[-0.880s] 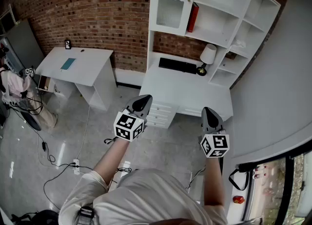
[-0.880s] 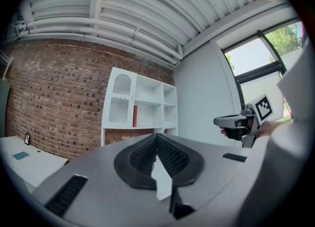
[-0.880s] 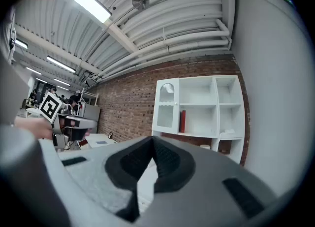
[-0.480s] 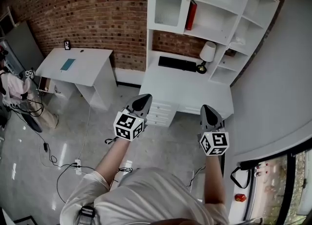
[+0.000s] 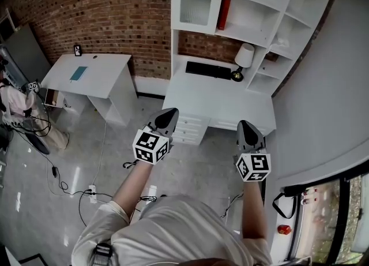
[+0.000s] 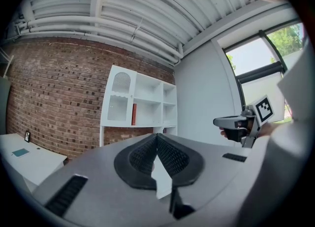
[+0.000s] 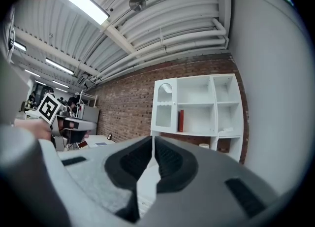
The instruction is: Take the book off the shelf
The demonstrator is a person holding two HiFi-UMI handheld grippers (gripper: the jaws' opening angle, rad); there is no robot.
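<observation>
Brick wall (image 5: 104, 11) is filling the far side while I'm holding both tongs low in the frame, the left gripper (image 5: 167, 119) and the right gripper (image 5: 248, 132), each with jaws pressed together on nothing. Beyond them the white desk (image 5: 219, 102) is lying, then the shelf (image 5: 174, 5). The red book (image 5: 223, 12) is standing upright at top centre, well apart from both. I'm judging the right gripper slightly nearer.

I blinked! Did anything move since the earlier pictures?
Only the view slid: the white shelf and red book sit slightly higher and further left. Nothing grabbed or dropped. The left gripper and right gripper stay shut, empty, far from the book.
</observation>
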